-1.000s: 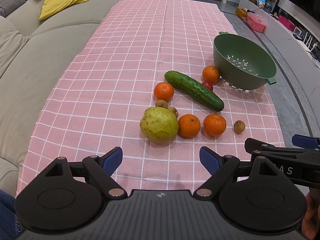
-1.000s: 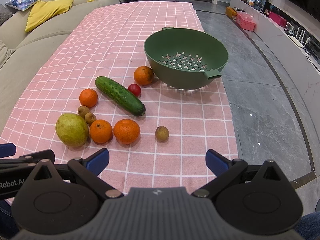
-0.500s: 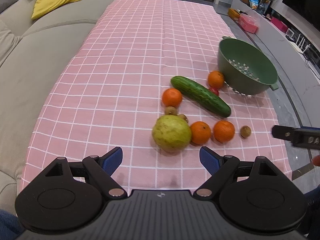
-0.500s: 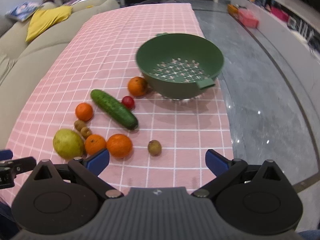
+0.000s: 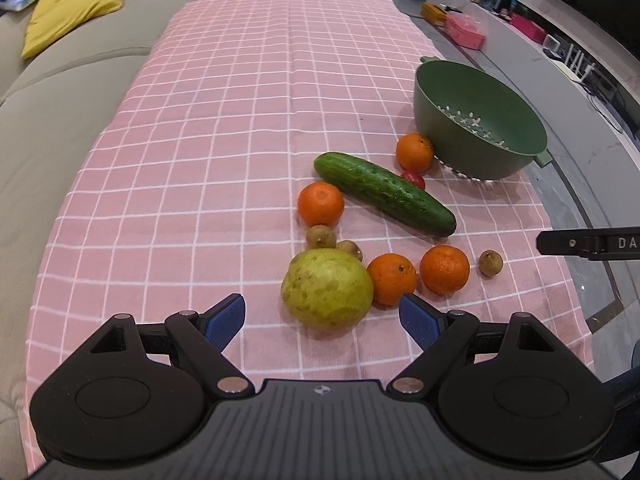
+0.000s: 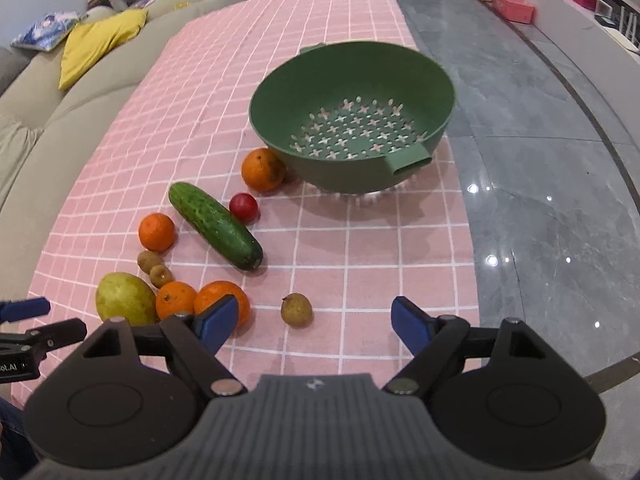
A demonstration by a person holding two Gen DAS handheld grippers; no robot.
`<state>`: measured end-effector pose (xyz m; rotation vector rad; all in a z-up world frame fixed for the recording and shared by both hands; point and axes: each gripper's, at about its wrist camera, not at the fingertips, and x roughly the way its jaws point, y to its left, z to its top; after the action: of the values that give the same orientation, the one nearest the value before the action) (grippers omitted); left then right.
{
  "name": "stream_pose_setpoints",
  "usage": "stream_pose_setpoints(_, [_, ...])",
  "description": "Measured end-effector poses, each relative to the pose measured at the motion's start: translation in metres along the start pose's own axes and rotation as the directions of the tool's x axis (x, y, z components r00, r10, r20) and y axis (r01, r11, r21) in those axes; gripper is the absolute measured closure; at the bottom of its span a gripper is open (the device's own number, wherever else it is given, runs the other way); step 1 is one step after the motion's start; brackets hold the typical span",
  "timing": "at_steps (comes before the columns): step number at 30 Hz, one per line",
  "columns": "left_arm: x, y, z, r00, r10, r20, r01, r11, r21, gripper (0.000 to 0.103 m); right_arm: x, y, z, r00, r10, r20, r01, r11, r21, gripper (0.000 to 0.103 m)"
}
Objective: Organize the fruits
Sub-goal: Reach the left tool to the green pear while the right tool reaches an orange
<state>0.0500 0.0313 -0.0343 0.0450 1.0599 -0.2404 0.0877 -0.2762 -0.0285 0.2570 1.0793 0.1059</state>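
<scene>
On the pink checked cloth [image 5: 224, 128] lie a large green pear [image 5: 327, 289], several oranges [image 5: 444, 269], a cucumber [image 5: 384, 193], a small red fruit [image 6: 243, 207], some small brown fruits [image 6: 296, 309] and an empty green colander [image 6: 352, 120]. My left gripper [image 5: 322, 318] is open and empty, just in front of the pear. My right gripper [image 6: 314, 322] is open and empty, near the lone brown fruit; the colander stands beyond it.
A beige sofa [image 5: 48, 92] with a yellow cushion [image 5: 68, 12] runs along the table's left side. Grey tiled floor [image 6: 540, 160] lies to the right past the cloth's edge. Pink boxes [image 5: 466, 32] and shelves stand far back.
Both grippers have moved forward towards the fruit. The left one now has the pear close between its fingertips' line; the right one has neared the lone brown fruit. Both stay open.
</scene>
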Motion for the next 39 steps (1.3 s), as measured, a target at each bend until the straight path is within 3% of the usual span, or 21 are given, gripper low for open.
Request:
stream_pose_setpoints(7, [0.025, 0.007, 0.001, 0.999, -0.041, -0.027, 0.040, 0.998, -0.038, 0.002, 0.011, 0.007, 0.005, 1.000, 0.029, -0.005, -0.029, 1.000, -0.006, 0.019])
stream_pose_setpoints(14, [0.042, 0.005, 0.001, 0.997, -0.063, -0.040, 0.063, 0.998, 0.004, 0.002, 0.018, 0.014, 0.002, 0.999, 0.042, -0.025, -0.043, 0.998, -0.035, 0.019])
stream_pose_setpoints(22, [0.065, 0.009, 0.003, 0.993, -0.084, -0.084, 0.082, 0.996, -0.023, 0.011, 0.024, 0.013, -0.001, 0.999, 0.025, -0.045, -0.027, 0.999, -0.043, 0.019])
stream_pose_setpoints(27, [0.070, 0.010, 0.001, 0.995, -0.072, -0.071, 0.072, 0.997, 0.004, 0.019, 0.030, 0.014, -0.003, 0.998, -0.003, -0.067, 0.000, 0.998, -0.057, 0.019])
stream_pose_setpoints(36, [0.070, 0.011, -0.003, 0.996, -0.085, -0.030, 0.085, 0.996, 0.015, 0.020, 0.047, 0.017, -0.008, 0.994, -0.046, -0.101, 0.037, 0.995, -0.088, 0.026])
stream_pose_setpoints(39, [0.070, 0.014, -0.005, 0.995, -0.093, -0.026, 0.093, 0.996, 0.003, 0.020, 0.046, 0.017, -0.004, 0.997, 0.006, -0.073, -0.010, 0.999, -0.053, 0.028])
